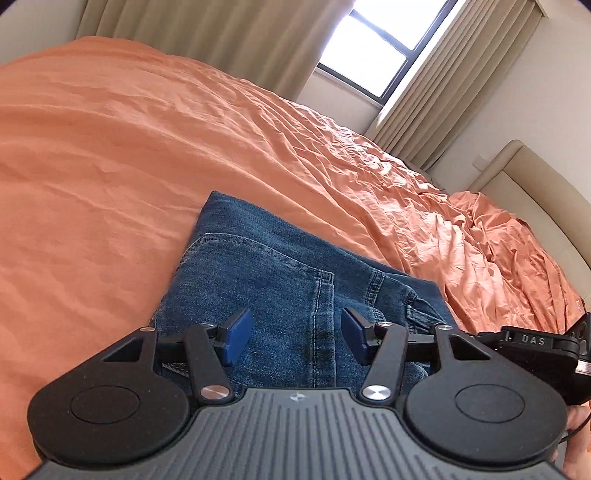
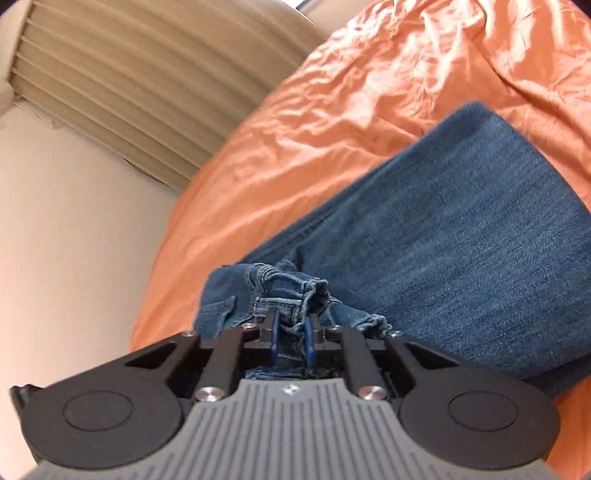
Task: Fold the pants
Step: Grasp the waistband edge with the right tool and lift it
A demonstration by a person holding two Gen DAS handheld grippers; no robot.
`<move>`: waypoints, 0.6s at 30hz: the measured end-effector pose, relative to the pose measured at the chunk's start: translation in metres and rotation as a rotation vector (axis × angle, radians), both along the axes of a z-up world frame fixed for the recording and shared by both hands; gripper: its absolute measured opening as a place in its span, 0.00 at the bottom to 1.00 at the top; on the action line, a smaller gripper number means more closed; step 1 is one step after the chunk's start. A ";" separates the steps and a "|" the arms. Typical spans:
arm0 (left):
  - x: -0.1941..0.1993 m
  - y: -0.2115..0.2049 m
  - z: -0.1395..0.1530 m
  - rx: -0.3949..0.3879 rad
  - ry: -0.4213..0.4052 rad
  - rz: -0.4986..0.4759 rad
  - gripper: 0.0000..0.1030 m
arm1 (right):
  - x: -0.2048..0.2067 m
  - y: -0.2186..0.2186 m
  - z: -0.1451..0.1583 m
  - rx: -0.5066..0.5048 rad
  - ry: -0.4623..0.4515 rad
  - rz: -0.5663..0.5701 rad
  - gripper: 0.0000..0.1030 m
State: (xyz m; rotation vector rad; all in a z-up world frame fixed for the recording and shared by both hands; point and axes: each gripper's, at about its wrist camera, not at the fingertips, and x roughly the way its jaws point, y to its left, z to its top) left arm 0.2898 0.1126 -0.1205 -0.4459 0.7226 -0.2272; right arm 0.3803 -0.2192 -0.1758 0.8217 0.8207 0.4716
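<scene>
An orange bedsheet (image 1: 110,155) fills most of both views, rumpled ahead of the left tongs and running out of frame on every side, so the bed's full extent cannot be made out. Beyond it hang beige curtains (image 1: 207,33), two panels flanking one bright window (image 1: 369,51) whose panes are washed out by glare. One pair of blue jeans (image 1: 266,273) lies on the sheet directly in front of both tongs, partly folded, its near end hidden beneath the tool bodies. The left tongs (image 1: 297,334) stand spread just above the denim, blue pads apart and gripping nothing. The right tongs (image 2: 291,334) are pressed onto a bunched seam of the jeans (image 2: 461,229), pinching it between their pads; the rest of the leg stretches away to their right.
</scene>
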 end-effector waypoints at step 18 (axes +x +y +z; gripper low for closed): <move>0.007 -0.015 -0.016 0.073 0.033 -0.020 0.54 | 0.001 -0.038 -0.065 0.230 0.236 -0.066 0.17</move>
